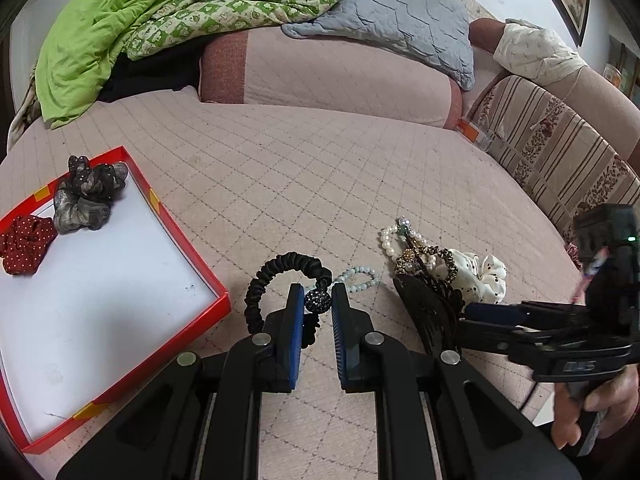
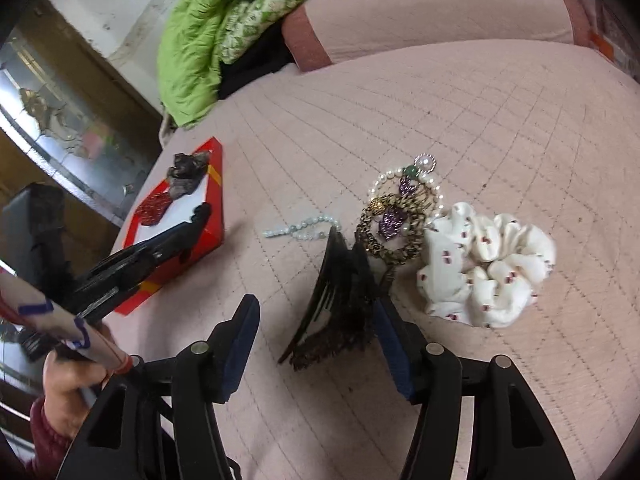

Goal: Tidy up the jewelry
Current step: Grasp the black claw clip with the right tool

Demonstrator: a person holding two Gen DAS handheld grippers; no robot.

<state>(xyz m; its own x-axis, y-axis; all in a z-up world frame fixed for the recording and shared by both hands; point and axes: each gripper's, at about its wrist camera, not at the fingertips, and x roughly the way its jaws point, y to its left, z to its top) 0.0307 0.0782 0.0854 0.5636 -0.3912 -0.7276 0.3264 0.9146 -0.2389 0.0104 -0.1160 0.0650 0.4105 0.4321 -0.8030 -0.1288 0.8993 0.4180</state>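
My left gripper [image 1: 316,300] is shut on the sparkly bead of a black hair tie [image 1: 280,280], held just above the pink bed cover. A red tray [image 1: 120,264] at the left holds a grey scrunchie [image 1: 86,196] and a red dotted scrunchie [image 1: 24,242]. My right gripper [image 2: 316,312] is open around a black lace hair comb [image 2: 336,300]; its right finger touches the comb. Beyond lie a pale bead bracelet [image 2: 304,228], a pearl bracelet [image 2: 404,174], a leopard hair tie [image 2: 394,228] and a white scrunchie [image 2: 488,268].
A green quilt [image 1: 140,28] and a grey pillow [image 1: 400,20] lie on a pink bolster [image 1: 340,76] at the back. A striped cushion [image 1: 560,148] stands at the right. The tray [image 2: 176,240] sits near the bed's left edge.
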